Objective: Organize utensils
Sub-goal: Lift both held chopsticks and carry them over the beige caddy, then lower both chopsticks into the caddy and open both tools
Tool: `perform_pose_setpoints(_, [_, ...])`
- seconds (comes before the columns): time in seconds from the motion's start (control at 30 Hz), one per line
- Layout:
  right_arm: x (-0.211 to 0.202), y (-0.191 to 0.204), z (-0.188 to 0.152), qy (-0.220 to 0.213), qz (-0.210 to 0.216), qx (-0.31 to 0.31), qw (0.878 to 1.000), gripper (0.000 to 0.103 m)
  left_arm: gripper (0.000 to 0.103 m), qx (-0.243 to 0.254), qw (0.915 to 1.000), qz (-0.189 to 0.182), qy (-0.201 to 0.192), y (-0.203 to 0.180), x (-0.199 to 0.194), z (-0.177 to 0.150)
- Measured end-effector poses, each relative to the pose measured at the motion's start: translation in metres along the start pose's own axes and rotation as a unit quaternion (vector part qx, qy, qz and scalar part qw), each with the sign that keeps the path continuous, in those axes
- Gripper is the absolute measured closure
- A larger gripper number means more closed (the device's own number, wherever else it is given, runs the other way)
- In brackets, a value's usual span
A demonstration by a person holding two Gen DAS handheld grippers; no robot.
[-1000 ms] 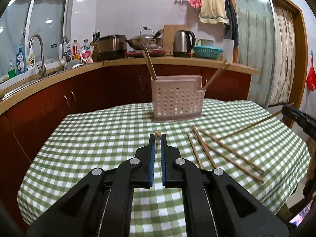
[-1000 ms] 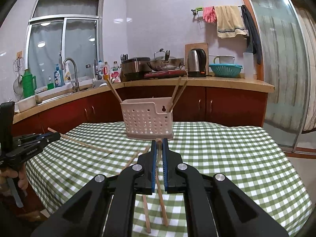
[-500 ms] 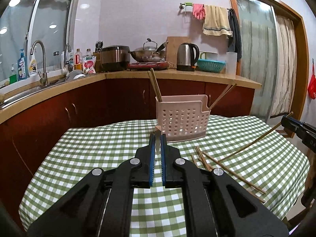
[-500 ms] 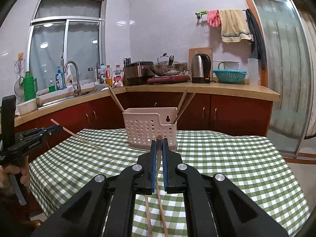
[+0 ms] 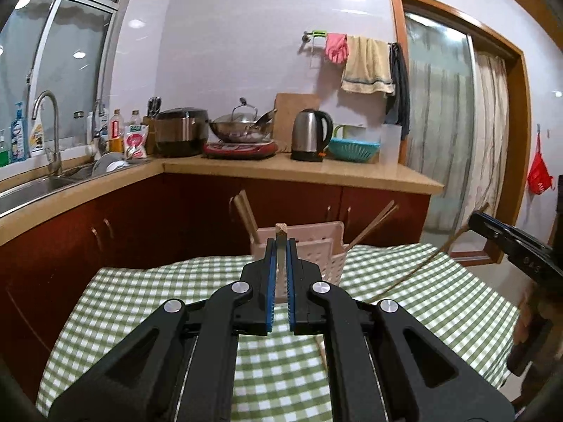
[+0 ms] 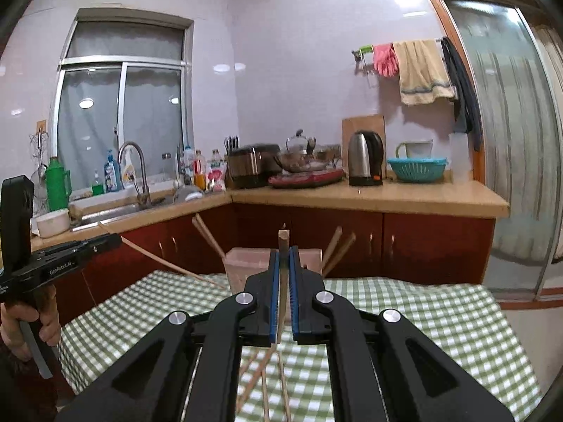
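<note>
Both clamped: left gripper (image 5: 280, 246) pinching chopstick (image 5: 281, 229), right gripper (image 6: 283, 258) pinching 2nd chopstick (image 6: 283, 239), pink holder (image 5: 327, 246) ahead.

Both grippers lift their chopsticks higher off the desk

The left gripper (image 5: 280, 246) and the right gripper (image 6: 284, 256) now sit higher than a second ago, each chopstick (image 5: 280, 229) tip (image 6: 283, 237) standing level with the rim of the pink basket (image 5: 325, 242). The loose chopsticks (image 6: 264, 369) on the checked desk (image 5: 133, 299) have dropped low in both views.

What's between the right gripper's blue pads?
A thin wooden chopstick, clamped in the right gripper, its end poking above the pads; the right wrist view shows it.
</note>
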State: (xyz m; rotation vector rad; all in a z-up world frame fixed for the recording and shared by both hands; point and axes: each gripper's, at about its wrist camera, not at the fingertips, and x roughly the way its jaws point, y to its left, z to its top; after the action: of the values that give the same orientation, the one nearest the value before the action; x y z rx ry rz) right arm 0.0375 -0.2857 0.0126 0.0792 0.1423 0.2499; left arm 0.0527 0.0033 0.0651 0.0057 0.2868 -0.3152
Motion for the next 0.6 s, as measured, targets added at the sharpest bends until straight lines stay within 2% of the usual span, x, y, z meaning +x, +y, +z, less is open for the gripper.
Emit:
perform_pose_setpoints(0.2, [0.013, -0.004, 0.036, -0.043, 0.004, -0.009, 0.999, 0.097, 0.097, 0.004, 0.9998, -0.009, -0.019, -0.002, 0.005, 0.03])
perform_pose_setpoints(0.33, [0.031, -0.005, 0.054, -0.061, 0.003, -0.017, 0.998, 0.097, 0.097, 0.016, 0.9995, -0.005, -0.028, -0.002, 0.023, 0.049])
perform_pose_setpoints(0.47, [0.056, -0.006, 0.063, -0.06, 0.001, -0.025, 0.998, 0.097, 0.097, 0.025, 0.9996, -0.006, -0.011, 0.001, 0.047, 0.06])
perform_pose_setpoints(0.6, [0.09, -0.009, 0.059, -0.037, 0.0, -0.027, 0.999, 0.097, 0.097, 0.032, 0.9993, -0.006, 0.019, 0.003, 0.075, 0.058])
